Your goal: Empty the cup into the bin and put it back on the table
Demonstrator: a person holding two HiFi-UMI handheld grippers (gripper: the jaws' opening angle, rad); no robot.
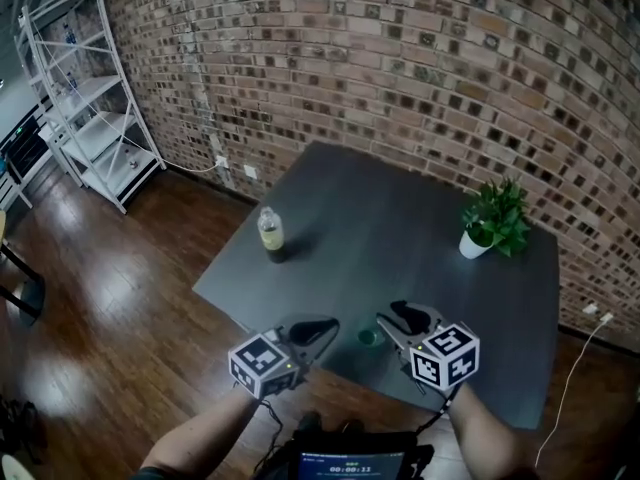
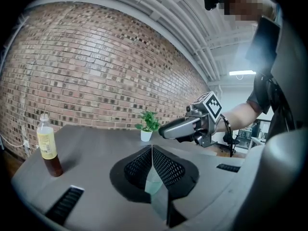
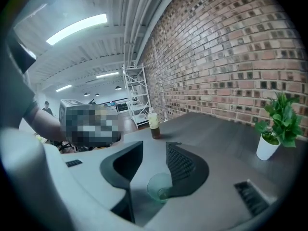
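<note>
Head view: left tongs [image 1: 325, 326] together; right tongs [image 1: 386, 314] apart, green cup [image 1: 369, 337] at tips, on table [image 1: 400, 228].

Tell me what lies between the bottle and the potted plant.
Nothing: only bare table between the bottle and the potted plant, shown in the head view.

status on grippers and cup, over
Left gripper shut, empty. Right gripper open, cup on table by its jaws, ungripped. Bin not in view; bottle well off.
</note>
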